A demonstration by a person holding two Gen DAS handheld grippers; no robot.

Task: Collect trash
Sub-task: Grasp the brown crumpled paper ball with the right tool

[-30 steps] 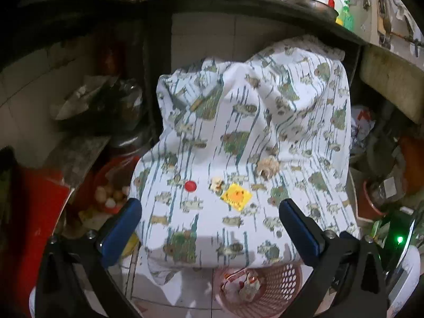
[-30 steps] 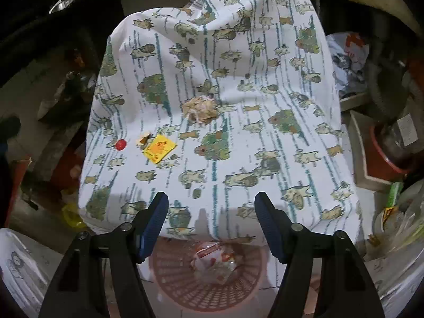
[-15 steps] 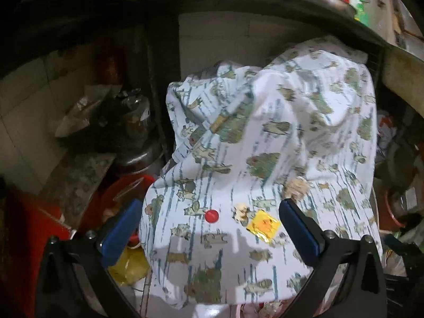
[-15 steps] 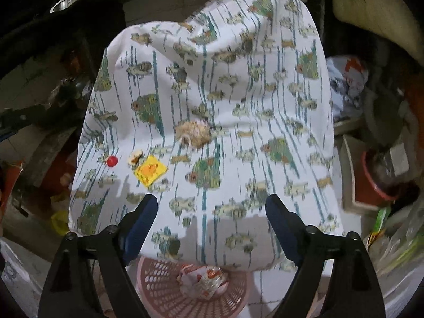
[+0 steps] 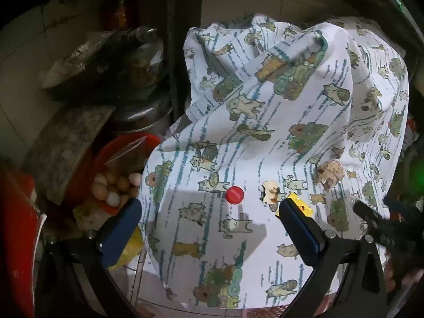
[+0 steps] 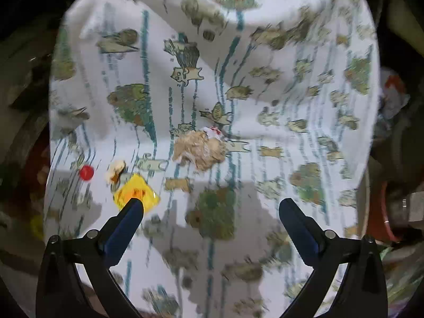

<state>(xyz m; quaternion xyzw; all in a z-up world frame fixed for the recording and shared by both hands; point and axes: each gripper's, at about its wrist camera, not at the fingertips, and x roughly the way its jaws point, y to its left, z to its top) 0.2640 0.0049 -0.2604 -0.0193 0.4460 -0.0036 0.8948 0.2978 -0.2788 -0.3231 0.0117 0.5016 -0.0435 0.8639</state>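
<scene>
A: Why do both tools hang over the printed cloth [image 5: 304, 122]?
B: The trash lies on it: a red cap [image 5: 234, 194], a small pale scrap [image 5: 270, 192], a yellow wrapper [image 6: 136, 192] and a crumpled brown wad [image 6: 200, 149]. The left tool [image 5: 209, 229] is released, its jaws straddling the cap, likely its pick

A: And the right tool [image 6: 212, 213]?
B: Released too, empty, aimed below the wad; its left finger overlaps the wrapper in view. The view is blurred

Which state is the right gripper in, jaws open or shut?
Open. The right gripper has its jaws spread wide apart with nothing between them but printed cloth; the crumpled brown wad lies ahead, untouched.
</scene>
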